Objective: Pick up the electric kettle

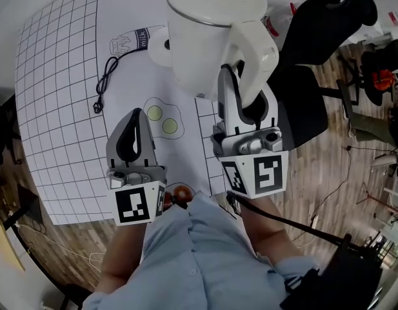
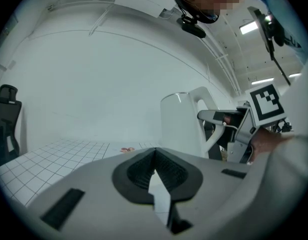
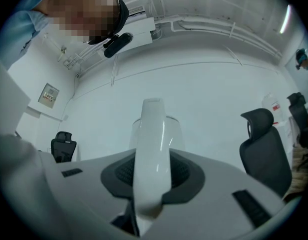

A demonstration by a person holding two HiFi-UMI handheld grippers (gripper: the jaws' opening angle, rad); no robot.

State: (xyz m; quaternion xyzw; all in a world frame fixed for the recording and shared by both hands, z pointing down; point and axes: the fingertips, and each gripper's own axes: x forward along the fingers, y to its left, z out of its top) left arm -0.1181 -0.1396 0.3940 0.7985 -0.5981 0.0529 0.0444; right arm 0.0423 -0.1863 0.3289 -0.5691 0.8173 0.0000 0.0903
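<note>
Though cropped at top, electric kettle [image 1: 205, 37] with handle [image 3: 151, 149] clamped in right tongs [image 1: 245, 95]; left tongs [image 1: 137, 116] closed, empty.

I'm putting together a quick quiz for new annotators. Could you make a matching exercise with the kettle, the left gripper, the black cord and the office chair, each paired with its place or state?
Things:
1. electric kettle
2. left gripper
3. black cord
4. office chair

Places or states:
A. lies on the gridded mat
B. holds nothing
C. off the mat, at the head view's right
D. clamped by its handle in the right gripper

Pairs: 1-D, 2-B, 3-A, 4-C
</note>
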